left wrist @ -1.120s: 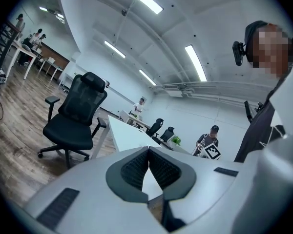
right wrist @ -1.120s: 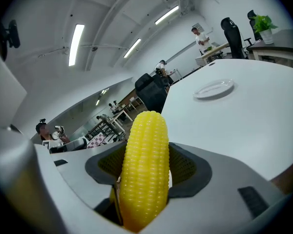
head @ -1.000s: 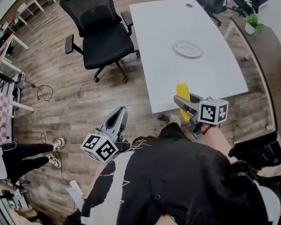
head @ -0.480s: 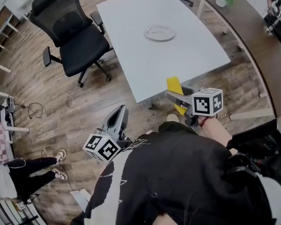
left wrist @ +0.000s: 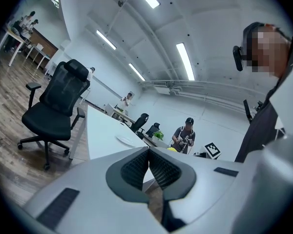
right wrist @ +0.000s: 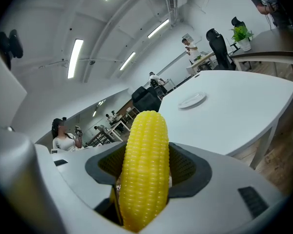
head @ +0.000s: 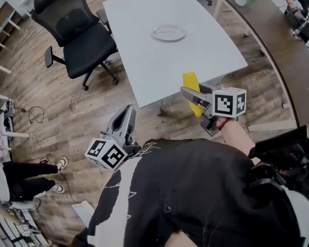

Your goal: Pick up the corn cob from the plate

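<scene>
Btwn right gripper fingers, corn cob clamped

A: Lower end of the corn cob is buried in the right gripper, can't see it.

B: Same. The plate is too tiny to read, and the office chair gets cropped up top in the head view.

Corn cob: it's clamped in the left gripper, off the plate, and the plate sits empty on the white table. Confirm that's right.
Not right: the corn cob is clamped in the right gripper, not the left. The right gripper view shows its fingers shut on the cob; the left gripper is shut on nothing. The rest holds: the plate sits empty on the white table.
</scene>
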A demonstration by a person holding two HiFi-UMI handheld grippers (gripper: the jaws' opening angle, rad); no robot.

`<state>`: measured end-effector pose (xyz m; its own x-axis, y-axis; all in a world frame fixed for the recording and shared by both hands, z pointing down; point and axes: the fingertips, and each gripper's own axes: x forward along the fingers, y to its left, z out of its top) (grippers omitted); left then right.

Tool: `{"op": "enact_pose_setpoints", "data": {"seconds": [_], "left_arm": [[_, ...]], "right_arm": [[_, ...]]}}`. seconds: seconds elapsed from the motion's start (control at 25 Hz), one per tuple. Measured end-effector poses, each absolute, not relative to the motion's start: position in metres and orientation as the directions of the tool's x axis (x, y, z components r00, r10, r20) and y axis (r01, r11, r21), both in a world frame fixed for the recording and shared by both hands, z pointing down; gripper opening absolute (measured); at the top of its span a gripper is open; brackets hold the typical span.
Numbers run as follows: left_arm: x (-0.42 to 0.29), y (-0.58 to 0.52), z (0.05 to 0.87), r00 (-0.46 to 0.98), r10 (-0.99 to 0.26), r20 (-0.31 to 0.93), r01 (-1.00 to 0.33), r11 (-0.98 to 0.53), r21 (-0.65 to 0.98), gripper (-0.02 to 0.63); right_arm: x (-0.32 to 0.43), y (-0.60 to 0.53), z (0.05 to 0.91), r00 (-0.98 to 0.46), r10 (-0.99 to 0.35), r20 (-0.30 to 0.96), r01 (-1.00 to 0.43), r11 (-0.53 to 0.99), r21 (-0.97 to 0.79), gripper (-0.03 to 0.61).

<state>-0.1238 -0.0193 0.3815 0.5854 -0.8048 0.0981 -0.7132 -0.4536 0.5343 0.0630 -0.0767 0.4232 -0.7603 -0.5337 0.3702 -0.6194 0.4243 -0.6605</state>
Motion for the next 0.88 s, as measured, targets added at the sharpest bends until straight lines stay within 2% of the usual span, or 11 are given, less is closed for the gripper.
{"op": "enact_pose_setpoints", "data": {"seconds": [0.28, 0.52, 0.88], "left_arm": [[-0.089, -0.012, 0.388, 0.571, -0.809, 0.14, -0.728, -0.42, 0.542, 0.014], [-0.042, 0.006, 0.403, 0.571, -0.803, 0.174, -0.742, -0.413, 0.528, 0.014], [-0.013, 0.017, 0.42, 0.568, -0.798, 0.201, -0.748, -0.398, 0.532, 0.014]], "right_arm": [[0.109, -0.065, 0.43, -0.763, -0.521, 0.381, -0.614, 0.403, -0.678, 0.264], [0.17, -0.057, 0.441, -0.735, -0.563, 0.377, -0.64, 0.392, -0.661, 0.264], [0.191, -0.049, 0.46, -0.744, -0.55, 0.378, -0.628, 0.383, -0.677, 0.264]]}}
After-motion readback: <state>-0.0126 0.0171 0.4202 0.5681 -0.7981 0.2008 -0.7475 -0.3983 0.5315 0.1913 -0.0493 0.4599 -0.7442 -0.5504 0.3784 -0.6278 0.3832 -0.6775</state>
